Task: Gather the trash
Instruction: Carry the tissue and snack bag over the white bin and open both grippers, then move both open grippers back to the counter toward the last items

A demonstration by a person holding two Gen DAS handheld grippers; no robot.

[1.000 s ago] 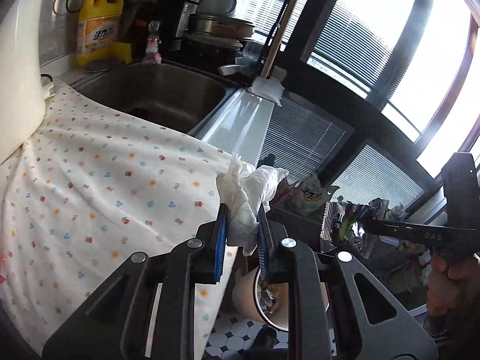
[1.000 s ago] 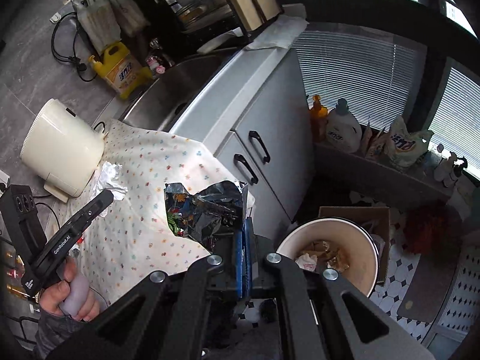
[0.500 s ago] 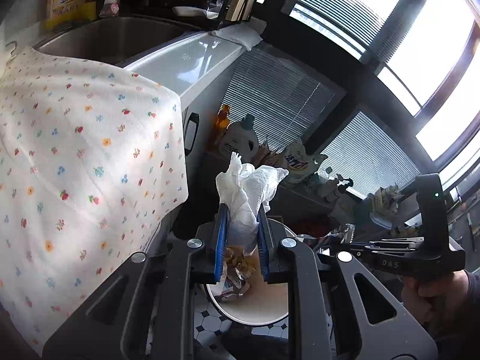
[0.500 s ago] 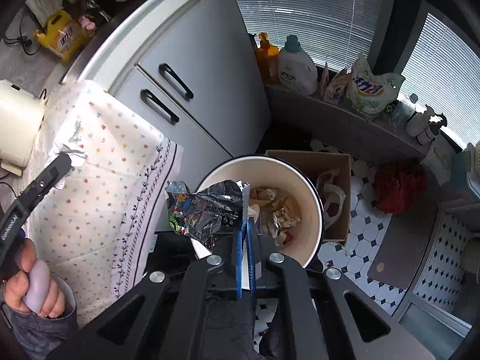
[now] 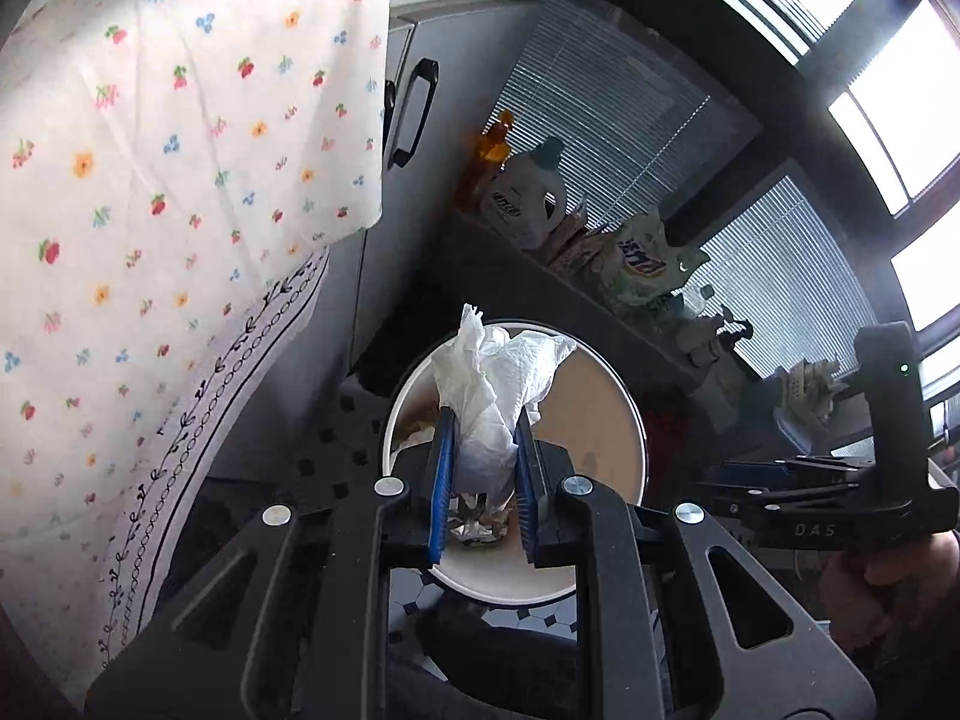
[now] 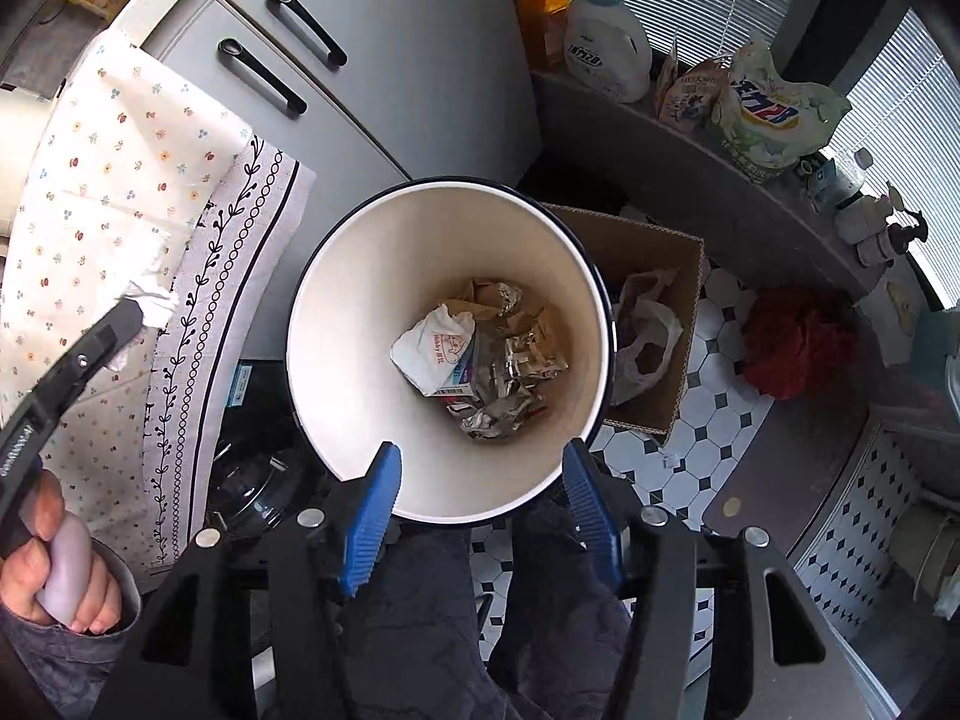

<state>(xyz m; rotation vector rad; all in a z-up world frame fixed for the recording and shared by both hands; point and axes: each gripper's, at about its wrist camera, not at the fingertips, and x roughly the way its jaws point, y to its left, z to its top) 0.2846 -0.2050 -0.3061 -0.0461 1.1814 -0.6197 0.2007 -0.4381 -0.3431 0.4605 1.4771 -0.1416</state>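
Note:
My left gripper [image 5: 480, 438] is shut on a crumpled white paper towel [image 5: 498, 378] and holds it above the round white trash bin [image 5: 606, 414] on the floor. My right gripper [image 6: 480, 480] is open and empty, right over the bin's near rim [image 6: 432, 516]. The silver foil wrapper [image 6: 510, 390] lies in the bin with a white packet [image 6: 438, 348] and brown paper scraps. The left gripper with the towel [image 6: 150, 300] also shows at the left of the right wrist view. The right gripper's body [image 5: 840, 498] shows at the right of the left wrist view.
A flowered tablecloth [image 5: 150, 180] hangs over the counter edge at the left. Grey cabinet doors with black handles [image 6: 300, 66] stand behind the bin. A cardboard box [image 6: 654, 312] sits beside the bin. Detergent bottles [image 6: 606, 42] line a ledge. The floor is tiled [image 6: 708, 396].
Both grippers moved from the counter to above the bin. My right gripper opened and the foil wrapper dropped into the bin. My left gripper still holds the towel.

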